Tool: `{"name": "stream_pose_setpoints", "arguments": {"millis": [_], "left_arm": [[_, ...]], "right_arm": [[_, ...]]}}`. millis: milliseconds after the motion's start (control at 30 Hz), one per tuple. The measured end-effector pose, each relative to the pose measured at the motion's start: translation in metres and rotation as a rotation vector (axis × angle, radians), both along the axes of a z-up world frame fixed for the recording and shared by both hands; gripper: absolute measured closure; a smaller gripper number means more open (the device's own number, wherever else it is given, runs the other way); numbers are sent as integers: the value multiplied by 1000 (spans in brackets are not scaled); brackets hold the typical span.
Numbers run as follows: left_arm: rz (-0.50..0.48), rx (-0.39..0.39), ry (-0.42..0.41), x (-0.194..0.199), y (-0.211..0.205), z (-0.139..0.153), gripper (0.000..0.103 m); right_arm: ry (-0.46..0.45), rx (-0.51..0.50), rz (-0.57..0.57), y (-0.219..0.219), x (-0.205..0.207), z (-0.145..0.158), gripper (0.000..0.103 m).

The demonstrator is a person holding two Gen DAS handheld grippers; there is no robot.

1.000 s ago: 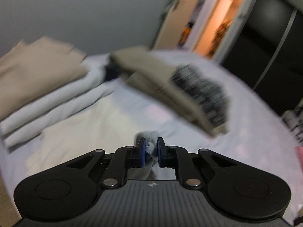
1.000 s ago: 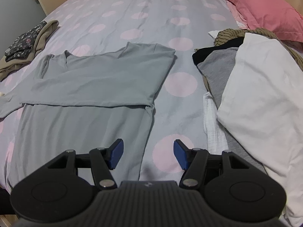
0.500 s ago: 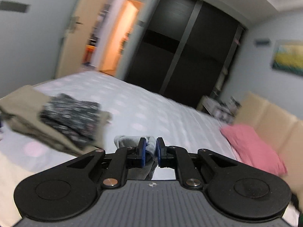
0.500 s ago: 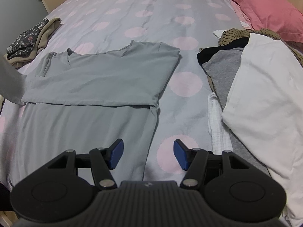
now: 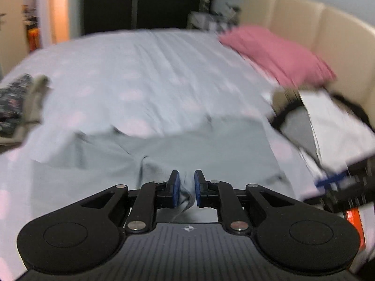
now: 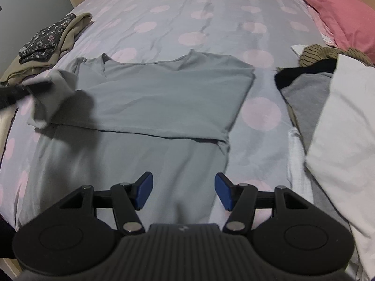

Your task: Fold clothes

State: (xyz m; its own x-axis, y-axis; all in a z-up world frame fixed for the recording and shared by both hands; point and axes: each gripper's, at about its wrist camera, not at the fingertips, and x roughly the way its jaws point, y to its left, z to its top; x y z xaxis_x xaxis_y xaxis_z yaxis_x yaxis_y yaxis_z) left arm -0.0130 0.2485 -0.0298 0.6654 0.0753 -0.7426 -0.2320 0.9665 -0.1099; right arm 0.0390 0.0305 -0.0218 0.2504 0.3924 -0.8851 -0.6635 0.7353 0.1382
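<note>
Since the earlier frames, the left gripper has been swung round from the door side towards the bed, with a fold of the grey shirt kept pinched between its nearly closed fingers; it is apparently a sleeve, though blur obscures it. The shirt is spread flat on the spotted cover. The right gripper is held wide open and empty above the shirt's lower part, beside the clothes pile.

We are in a home bedroom: a bed with dotted sheet, pink pillow at two o'clock, padded headboard.
</note>
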Motion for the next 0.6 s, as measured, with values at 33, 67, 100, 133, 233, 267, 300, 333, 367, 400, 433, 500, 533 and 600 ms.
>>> {"name": "stream_pose_setpoints", "arguments": {"millis": [33,67,100,133,233,267,300,333,367,400,433,500,533,600], "left_arm": [[-16,-6,12,0,-3,-3,82],[-24,-8,17,-1,-4,-4,78],[-31,-9,22,-1,-5,-5,76],[-28,-5,20,-3,-3,-5,70],[22,7,13,-8,15,-1,63],[46,19,21,-8,22,0,63],[78,45,42,-8,28,0,63],[109,62,61,-9,36,-1,63],[138,74,79,-11,44,-2,63],[167,86,96,-13,53,-4,64],[196,98,114,-14,61,-5,67],[240,84,136,-19,77,-8,70],[255,82,141,-22,82,-8,70],[282,85,149,-29,94,-9,70]], "right_arm": [[4,0,0,4,1,-1,41],[7,3,1,9,1,-1,41],[9,10,5,14,2,-1,41],[10,18,9,19,3,-2,41],[14,53,28,34,3,-2,44],[18,68,33,40,3,-3,47],[27,85,40,46,3,-4,49],[38,102,49,53,2,-5,49],[49,120,57,60,1,-6,50],[56,137,77,68,-2,-7,51],[63,154,99,77,-5,-7,52],[73,180,151,96,-14,-10,59],[77,186,184,107,-21,-12,59],[84,197,250,128,-34,-16,59]]}}
